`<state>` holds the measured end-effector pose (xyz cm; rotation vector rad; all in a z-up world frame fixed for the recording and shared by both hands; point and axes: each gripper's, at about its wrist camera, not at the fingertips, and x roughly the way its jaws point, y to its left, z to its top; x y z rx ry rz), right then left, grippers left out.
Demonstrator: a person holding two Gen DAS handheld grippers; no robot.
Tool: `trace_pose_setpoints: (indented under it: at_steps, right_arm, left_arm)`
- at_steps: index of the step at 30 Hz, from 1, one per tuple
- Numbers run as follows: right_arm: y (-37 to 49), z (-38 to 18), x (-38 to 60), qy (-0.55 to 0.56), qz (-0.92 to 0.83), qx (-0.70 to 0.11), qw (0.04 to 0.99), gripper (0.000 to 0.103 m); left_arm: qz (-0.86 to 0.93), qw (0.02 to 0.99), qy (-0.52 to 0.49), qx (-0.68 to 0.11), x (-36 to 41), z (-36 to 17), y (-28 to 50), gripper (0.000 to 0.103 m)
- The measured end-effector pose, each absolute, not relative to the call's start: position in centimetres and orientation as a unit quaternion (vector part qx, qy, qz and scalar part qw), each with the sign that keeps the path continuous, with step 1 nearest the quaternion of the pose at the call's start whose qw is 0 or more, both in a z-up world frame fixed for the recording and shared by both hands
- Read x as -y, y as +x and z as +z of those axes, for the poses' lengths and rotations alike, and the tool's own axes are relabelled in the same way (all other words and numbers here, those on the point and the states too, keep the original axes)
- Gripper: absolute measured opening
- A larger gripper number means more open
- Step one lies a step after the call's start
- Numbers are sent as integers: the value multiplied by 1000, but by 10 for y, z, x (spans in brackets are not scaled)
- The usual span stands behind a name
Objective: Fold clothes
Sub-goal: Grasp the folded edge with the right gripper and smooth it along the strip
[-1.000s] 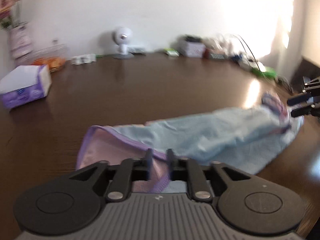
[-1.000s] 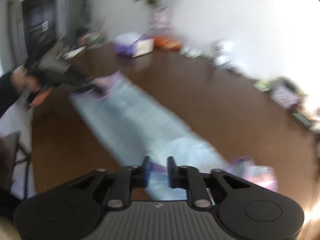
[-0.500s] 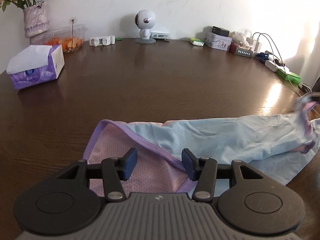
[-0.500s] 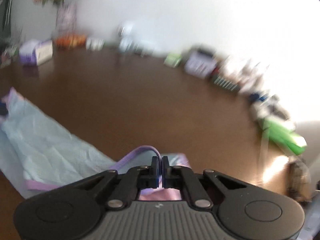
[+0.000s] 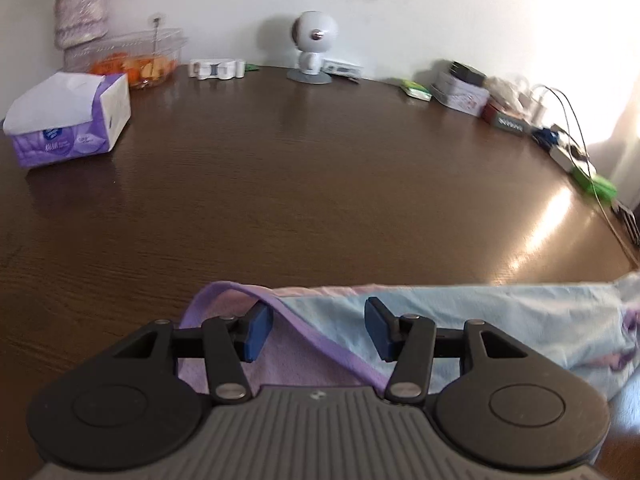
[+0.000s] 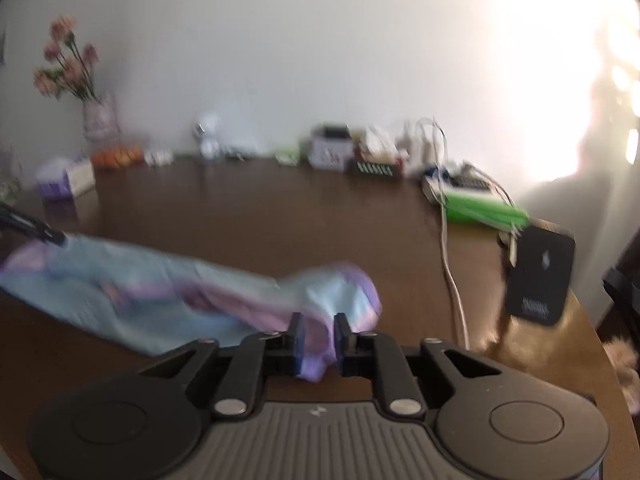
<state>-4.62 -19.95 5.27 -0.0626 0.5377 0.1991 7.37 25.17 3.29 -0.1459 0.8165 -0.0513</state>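
**Item: garment.** Light blue fabric with purple binding and a pink mesh-like inner face. It lies stretched lengthwise along the near edge of the dark wooden table. One end sits under the left gripper; the other is bunched at the right gripper.

**Left gripper.** Fingers wide apart, nothing clamped. The purple binding runs diagonally through the gap and the pink inner face shows below it. Whether the pads touch the cloth cannot be told.

**Right gripper.** Fingers narrowly apart with a lump of purple and blue cloth between them. The view is blurred, so whether the cloth is gripped or only sits in the gap cannot be told.

**Surroundings.** Tissue box and clear fruit container at far left, small white robot figure at the back, cables and a power strip at the right, all well apart from the garment.

**Handling note (judgement).** The step appears to be regrasping both ends for a fold.
- Centre the left gripper on the bound edge, taking every layer, before closing.
- Seat the right end deeper, since a bunched hold invites slipping.
- Keep the cloth lightly taut so the fold lands flat.
- Keep clear of the cable.
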Motion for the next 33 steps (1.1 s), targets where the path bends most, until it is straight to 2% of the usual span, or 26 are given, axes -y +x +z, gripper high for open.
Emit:
trace_pose_setpoints:
  at_steps: [3,4,5,6,9,12,13,14,16,18,22,25,31,32,33]
  right_arm:
    - [-30,51,168,-63,154,-265,950,25]
    - [-24,49,154,-78,173,-264,946,24]
    - [-17,46,142,-85,192,-264,941,24]
    - [-10,44,129,-89,212,-264,937,24]
    - [7,36,96,-91,253,-280,922,20]
    - [10,29,80,-88,257,-304,913,20]
    - [10,27,75,-87,257,-311,911,20]
    - [10,25,71,-86,258,-319,908,20]
    - [7,25,74,-83,260,-318,908,20]
    - [1,29,84,-81,266,-311,909,20]
    - [-1,33,121,-82,211,-306,925,22]
    - [3,30,147,-83,151,-313,934,26]
    - [-1,23,191,-82,44,-317,944,22]
    - [-8,25,195,-77,31,-309,948,24]
    - [-15,29,200,-64,17,-298,952,34]
  left_arm:
    - [-24,916,-79,-392,-257,34,78,45]
    - [-24,916,-83,-392,-259,34,80,32]
    - [-23,916,-87,-391,-260,34,82,14]
    - [-23,916,-91,-389,-262,34,84,10]
    - [-10,921,-109,-373,-271,32,91,10]
    - [20,918,-130,-374,-280,27,94,13]
    - [30,919,-131,-372,-282,27,91,18]
    - [40,919,-132,-370,-284,27,88,29]
    - [54,920,-137,-362,-282,34,75,41]
    - [46,926,-135,-349,-269,46,58,43]
    - [-22,942,-59,-331,-216,63,23,62]
    - [-60,940,-10,-335,-179,62,17,63]
    - [-85,924,26,-371,-150,41,24,63]
    - [-82,923,29,-376,-150,38,23,63]
    - [-81,922,24,-379,-151,37,21,63]
